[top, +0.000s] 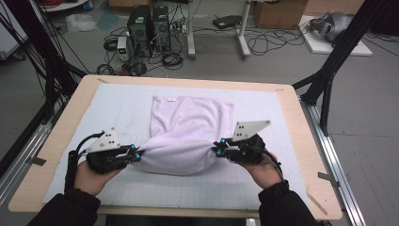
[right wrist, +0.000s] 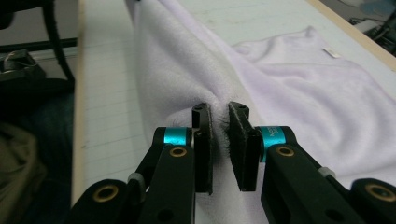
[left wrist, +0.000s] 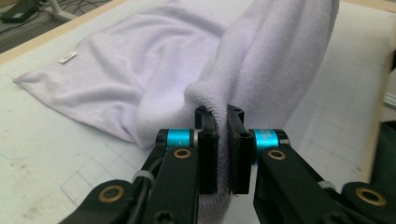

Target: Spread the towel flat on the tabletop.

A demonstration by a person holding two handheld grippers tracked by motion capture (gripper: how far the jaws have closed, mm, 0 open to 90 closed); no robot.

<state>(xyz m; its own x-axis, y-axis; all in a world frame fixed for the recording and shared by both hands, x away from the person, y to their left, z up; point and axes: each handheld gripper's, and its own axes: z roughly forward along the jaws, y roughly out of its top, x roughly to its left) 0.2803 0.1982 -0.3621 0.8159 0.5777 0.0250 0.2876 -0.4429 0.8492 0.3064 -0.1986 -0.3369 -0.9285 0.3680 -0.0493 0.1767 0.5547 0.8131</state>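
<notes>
1. High view: towel on tabletop, near edge pinched at both corners by left claw and right claw. Raise both evenly, keep the edge taut.
2. Left gripper view: left claw pressed tight on a fold of towel. Hold firm, no slack.
3. Right gripper view: right claw pinching towel too. Carry forward over the far edge, matching corners.

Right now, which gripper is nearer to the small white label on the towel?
Left, slightly. The label lies at the towel's far edge, left of its middle. The left gripper grips the near left corner, the right gripper the near right corner.
</notes>
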